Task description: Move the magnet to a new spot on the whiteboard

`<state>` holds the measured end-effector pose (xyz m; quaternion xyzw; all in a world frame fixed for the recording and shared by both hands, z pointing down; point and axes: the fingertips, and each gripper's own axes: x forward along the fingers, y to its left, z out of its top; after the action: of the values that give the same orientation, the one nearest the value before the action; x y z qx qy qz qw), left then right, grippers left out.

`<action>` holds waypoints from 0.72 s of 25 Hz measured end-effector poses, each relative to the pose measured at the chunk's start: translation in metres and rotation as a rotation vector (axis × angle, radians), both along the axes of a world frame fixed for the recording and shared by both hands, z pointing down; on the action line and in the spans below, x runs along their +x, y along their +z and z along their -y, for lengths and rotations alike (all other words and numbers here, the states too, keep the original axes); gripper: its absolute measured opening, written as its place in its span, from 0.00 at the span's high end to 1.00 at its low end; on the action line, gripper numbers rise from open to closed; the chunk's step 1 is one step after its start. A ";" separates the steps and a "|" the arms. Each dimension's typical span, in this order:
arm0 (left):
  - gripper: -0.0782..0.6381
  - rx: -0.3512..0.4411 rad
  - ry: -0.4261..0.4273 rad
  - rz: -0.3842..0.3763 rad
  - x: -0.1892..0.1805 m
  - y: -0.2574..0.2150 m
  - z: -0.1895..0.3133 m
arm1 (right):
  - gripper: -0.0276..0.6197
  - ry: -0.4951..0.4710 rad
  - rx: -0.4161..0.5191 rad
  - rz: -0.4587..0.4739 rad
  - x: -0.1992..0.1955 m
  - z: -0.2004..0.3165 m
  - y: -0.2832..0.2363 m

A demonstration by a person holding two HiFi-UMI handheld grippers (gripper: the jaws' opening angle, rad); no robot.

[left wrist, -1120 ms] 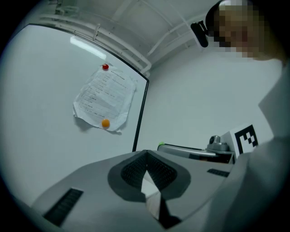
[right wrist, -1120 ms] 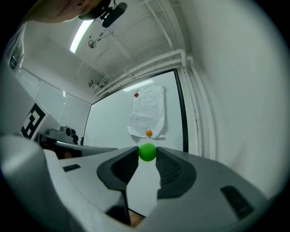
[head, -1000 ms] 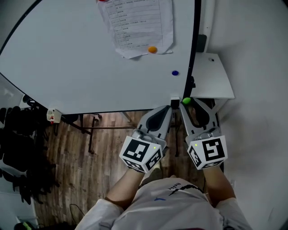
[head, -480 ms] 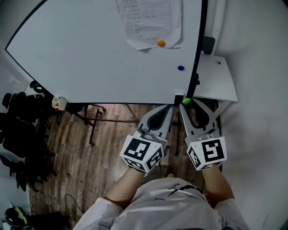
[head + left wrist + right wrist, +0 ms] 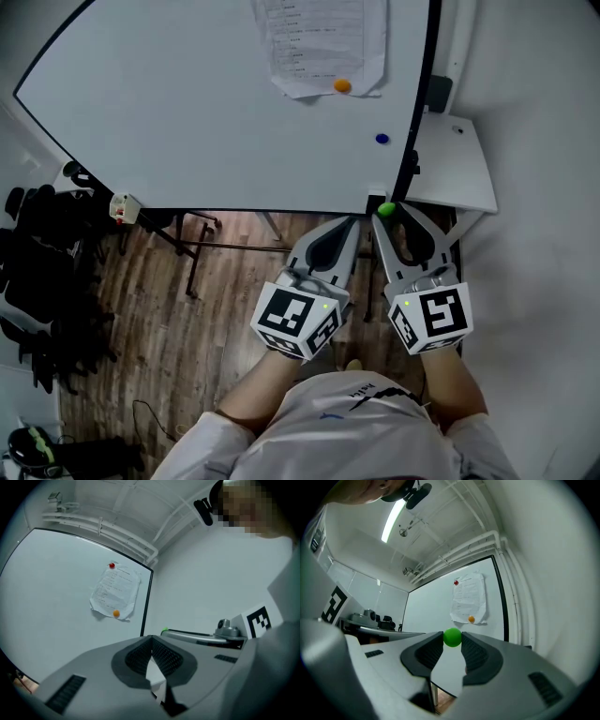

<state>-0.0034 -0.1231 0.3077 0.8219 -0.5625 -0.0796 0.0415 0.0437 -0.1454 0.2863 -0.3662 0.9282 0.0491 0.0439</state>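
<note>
1. My right gripper (image 5: 452, 642) is clamped on the green magnet (image 5: 452, 637), pinched at the jaw tips.
2. In the head view the magnet sits by the whiteboard (image 5: 206, 112)'s near right corner.
3. My left gripper (image 5: 151, 638) has its jaws pressed together, holding nothing.

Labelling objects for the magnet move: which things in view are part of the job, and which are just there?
In the job:
green magnet, held in the right gripper jaws
whiteboard

Just there:
paper sheet
orange magnet
red magnet
blue magnet
left gripper, jaws shut, empty
black chairs
</note>
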 end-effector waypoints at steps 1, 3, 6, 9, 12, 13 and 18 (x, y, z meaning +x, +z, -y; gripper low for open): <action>0.88 0.002 -0.004 0.000 -0.002 -0.001 0.001 | 0.76 -0.005 0.001 -0.001 -0.003 0.001 -0.001; 0.88 0.004 -0.009 0.001 -0.007 -0.001 0.005 | 0.76 -0.010 0.001 -0.003 -0.008 0.005 -0.002; 0.88 0.010 -0.017 0.003 -0.015 -0.002 0.011 | 0.76 -0.016 0.004 -0.002 -0.016 0.012 -0.003; 0.88 0.020 -0.025 0.003 -0.026 -0.005 0.020 | 0.76 -0.018 0.011 0.000 -0.026 0.022 -0.006; 0.88 0.031 -0.033 0.006 -0.040 -0.010 0.030 | 0.76 -0.019 0.014 0.003 -0.038 0.035 -0.010; 0.88 0.034 -0.036 0.008 -0.046 -0.012 0.035 | 0.76 -0.020 0.017 0.004 -0.043 0.040 -0.011; 0.88 0.044 -0.040 0.016 -0.076 -0.016 0.060 | 0.76 -0.019 0.032 0.011 -0.074 0.068 -0.018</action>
<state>-0.0793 -0.1830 0.2921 0.8117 -0.5774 -0.0861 0.0175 -0.0305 -0.2136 0.2684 -0.3567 0.9305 0.0615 0.0553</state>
